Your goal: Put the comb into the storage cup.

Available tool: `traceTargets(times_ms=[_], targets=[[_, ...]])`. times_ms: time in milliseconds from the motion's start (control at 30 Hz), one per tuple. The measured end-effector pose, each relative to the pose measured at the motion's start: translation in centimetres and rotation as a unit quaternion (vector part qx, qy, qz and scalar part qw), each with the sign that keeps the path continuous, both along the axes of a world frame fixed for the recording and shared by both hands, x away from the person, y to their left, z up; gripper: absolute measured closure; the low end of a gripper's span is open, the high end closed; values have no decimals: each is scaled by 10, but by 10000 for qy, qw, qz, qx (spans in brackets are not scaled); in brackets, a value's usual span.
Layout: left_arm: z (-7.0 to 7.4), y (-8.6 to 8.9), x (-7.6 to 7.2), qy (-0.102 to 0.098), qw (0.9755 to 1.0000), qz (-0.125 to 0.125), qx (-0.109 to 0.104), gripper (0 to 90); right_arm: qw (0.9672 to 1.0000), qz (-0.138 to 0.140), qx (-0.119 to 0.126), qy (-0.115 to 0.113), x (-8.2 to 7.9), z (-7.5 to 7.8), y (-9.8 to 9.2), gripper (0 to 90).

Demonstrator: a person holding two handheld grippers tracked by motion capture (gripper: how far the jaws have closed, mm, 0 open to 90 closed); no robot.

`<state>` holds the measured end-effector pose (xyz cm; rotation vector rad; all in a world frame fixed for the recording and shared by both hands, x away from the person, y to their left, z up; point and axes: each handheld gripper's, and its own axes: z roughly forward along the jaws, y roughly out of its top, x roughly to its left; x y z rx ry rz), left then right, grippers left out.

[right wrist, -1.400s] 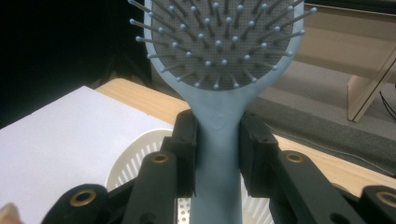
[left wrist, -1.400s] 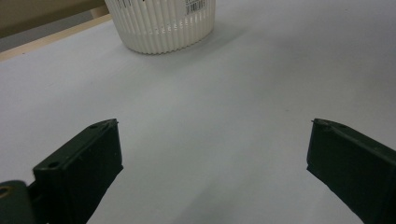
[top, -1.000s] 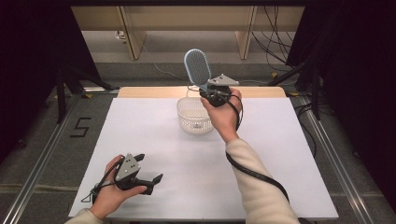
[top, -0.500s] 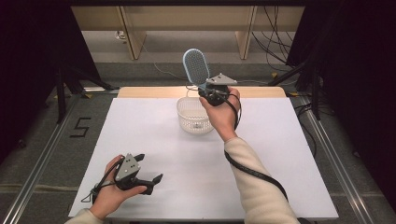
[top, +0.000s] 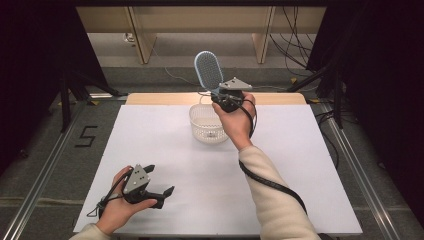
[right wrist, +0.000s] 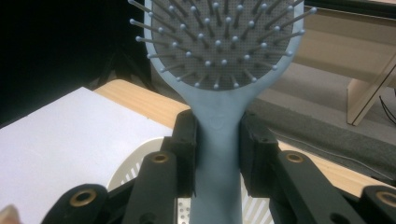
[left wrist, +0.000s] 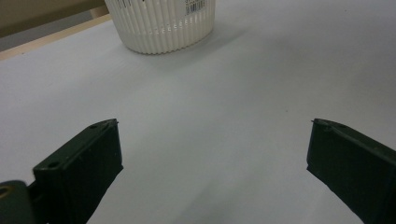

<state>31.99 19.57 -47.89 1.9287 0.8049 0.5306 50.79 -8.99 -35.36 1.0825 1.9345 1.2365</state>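
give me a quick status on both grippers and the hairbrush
Right gripper shut on blue hairbrush handle, head up, above white basket. Left gripper open, empty, low over table. Nothing in the way.

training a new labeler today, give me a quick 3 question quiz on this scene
1. True or false: the right gripper is shut on the handle of the blue hairbrush.
2. Where is the hairbrush relative to the white basket? A) lying inside it B) held up above it, bristle head upward C) flat on the table beside it
3. What do the jaws of the left gripper hold?

Key:
1. True; both jaws press on the handle.
2. B
3. Nothing; they stand open over the white table.
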Motion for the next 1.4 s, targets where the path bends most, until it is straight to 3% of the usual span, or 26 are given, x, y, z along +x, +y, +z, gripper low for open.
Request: traceTargets(times_ms=[1400], targets=[[0, 0, 0, -18, 10000, -1, -28, 26, 10000, -39, -62, -37, 11, -3, 3, 705]])
